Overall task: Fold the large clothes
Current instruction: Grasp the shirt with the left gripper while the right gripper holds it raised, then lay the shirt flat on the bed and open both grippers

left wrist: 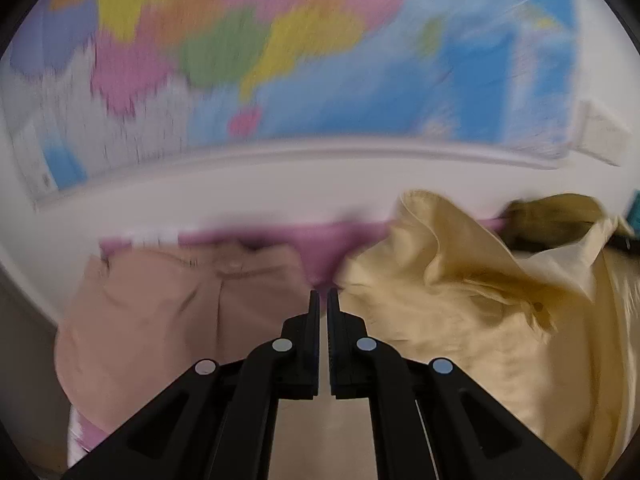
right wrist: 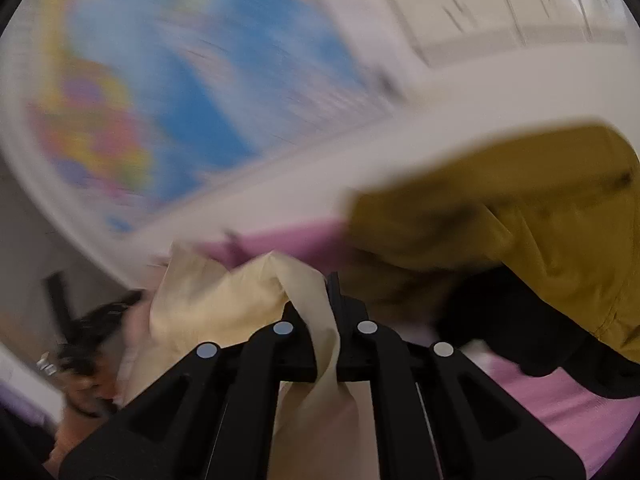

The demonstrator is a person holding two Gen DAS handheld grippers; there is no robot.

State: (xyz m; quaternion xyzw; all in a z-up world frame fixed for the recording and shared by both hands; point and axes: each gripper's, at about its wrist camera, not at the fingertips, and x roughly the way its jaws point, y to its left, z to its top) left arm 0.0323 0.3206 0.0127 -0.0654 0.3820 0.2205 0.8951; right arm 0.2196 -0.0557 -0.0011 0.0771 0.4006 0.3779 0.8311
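I am pinching the cream shirt (right wrist: 224, 304) in my right tool (right wrist: 333, 280), my left tool (left wrist: 324, 294) closing on its hem, so it is hanging spread above the pink-covered tabletop (left wrist: 320, 248).

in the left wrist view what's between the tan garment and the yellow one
A pink cloth shows in the gap between the tan garment and the yellow garment. The left gripper, jaws shut, points into that gap. This shows in the left wrist view.
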